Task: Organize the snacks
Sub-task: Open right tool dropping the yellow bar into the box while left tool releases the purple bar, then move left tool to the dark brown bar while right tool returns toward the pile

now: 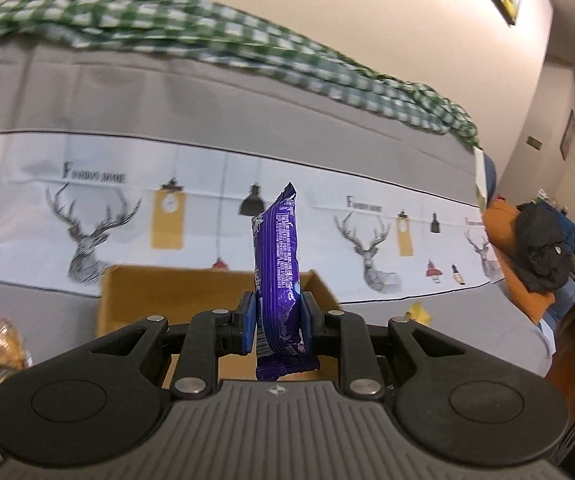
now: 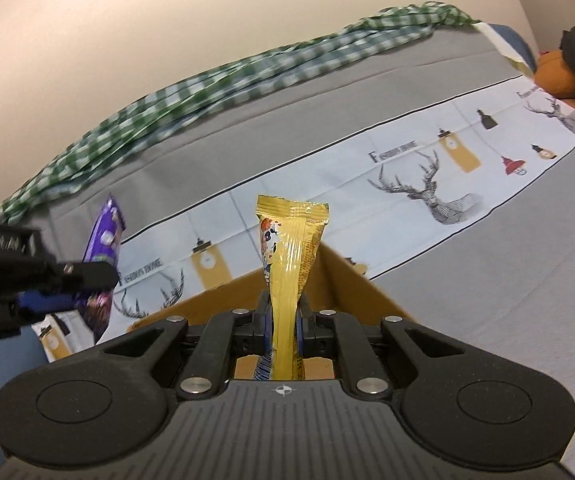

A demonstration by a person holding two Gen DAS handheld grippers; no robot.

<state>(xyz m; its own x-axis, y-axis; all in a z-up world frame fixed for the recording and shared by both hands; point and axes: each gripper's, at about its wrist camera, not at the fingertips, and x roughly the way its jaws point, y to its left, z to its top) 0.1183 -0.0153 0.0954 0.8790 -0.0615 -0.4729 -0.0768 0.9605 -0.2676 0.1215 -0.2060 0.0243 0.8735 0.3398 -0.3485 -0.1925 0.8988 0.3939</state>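
While the left gripper (image 1: 277, 322) pinches the purple packet (image 1: 277, 264) and the right gripper (image 2: 284, 326) pinches the yellow packet (image 2: 291, 256) above the cardboard box (image 2: 351, 280), each should release well inside its walls.

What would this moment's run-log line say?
left gripper: shut on purple snack packet | right gripper: shut on yellow snack packet | both above open cardboard box | neither packet released yet

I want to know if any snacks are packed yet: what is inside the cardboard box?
Little shows. The cardboard box is open-topped, and only bare brown inner walls and a strip of floor are visible. The right claw and its yellow snack packet cover the rest.
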